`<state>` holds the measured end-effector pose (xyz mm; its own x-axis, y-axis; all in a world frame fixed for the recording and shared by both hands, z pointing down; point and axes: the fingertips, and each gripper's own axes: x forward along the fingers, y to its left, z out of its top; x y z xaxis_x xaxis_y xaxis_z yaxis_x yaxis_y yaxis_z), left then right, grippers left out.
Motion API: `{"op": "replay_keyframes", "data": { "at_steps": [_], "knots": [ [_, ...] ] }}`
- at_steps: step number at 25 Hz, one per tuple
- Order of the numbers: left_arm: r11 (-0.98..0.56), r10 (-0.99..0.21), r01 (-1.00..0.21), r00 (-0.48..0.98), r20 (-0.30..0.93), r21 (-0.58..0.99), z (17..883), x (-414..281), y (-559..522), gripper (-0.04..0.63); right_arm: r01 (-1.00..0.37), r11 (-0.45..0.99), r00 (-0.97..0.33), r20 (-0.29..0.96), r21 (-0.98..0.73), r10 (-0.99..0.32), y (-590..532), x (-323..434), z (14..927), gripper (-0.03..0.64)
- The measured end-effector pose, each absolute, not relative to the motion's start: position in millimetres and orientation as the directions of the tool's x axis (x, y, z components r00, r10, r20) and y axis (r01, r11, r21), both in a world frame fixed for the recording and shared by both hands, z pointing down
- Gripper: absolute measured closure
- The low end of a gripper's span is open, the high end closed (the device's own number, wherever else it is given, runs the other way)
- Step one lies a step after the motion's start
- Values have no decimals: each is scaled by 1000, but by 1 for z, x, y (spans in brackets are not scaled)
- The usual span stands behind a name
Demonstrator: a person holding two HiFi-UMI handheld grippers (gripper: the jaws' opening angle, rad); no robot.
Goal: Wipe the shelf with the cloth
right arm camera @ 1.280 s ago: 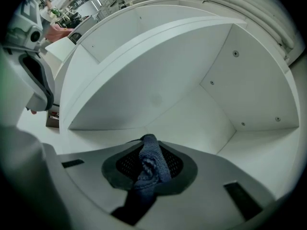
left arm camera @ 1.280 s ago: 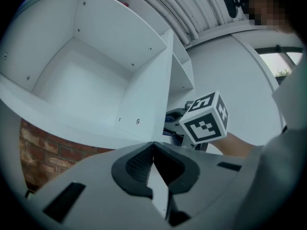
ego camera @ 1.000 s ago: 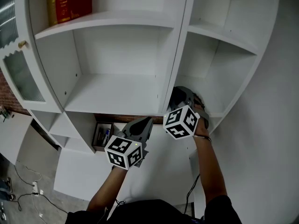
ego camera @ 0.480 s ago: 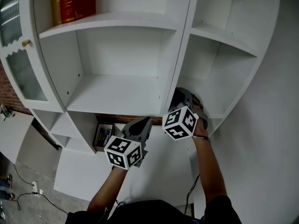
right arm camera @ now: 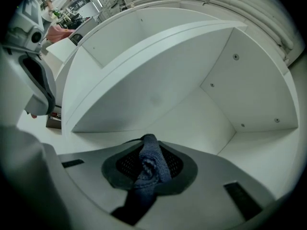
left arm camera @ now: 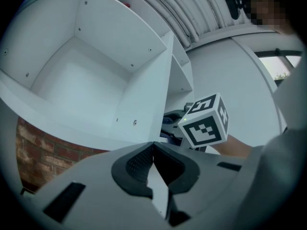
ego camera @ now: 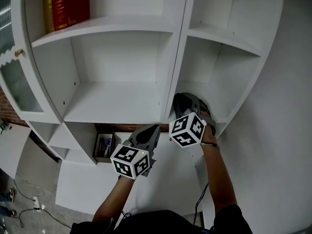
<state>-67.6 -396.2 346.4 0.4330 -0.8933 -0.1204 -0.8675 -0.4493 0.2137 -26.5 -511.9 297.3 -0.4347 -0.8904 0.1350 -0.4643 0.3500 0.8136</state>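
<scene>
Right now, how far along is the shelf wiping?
Done: the blue cloth is clamped in the right gripper. In hand: that gripper sits at the front edge of the right-hand shelf, pointing in. Left: the wiping itself; the white board shows no sign of wiping either way. The left gripper is shut and empty.

Cloth [right arm camera: 149, 164] in right tongs [ego camera: 179, 99] at right shelf [ego camera: 220, 112]; left tongs [ego camera: 152, 129] below, leftward.
</scene>
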Motion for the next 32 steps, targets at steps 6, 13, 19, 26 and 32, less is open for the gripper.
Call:
{"op": "replay_keyframes", "data": {
  "at_steps": [6,13,19,26,32],
  "knots": [
    [-476,-879,-853,460,-121,214,346,-54,-403,580,-497,323,-396,121,805,-910,-522,-2,296,550],
    [-509,-861,-833,495,-118,218,349,-36,-409,580,-521,309,-349,132,796,-928,-533,26,296,550],
    [-529,-848,-819,518,-110,223,354,-21,-416,580,-549,282,-319,115,786,-941,-539,45,294,551],
    [-554,-832,-800,544,-109,231,356,-5,-422,580,-560,258,-288,107,787,-952,-543,65,293,551],
    [-574,-817,-786,567,-105,230,357,6,-424,580,-586,232,-250,100,776,-963,-544,85,292,551]
  ]
}}
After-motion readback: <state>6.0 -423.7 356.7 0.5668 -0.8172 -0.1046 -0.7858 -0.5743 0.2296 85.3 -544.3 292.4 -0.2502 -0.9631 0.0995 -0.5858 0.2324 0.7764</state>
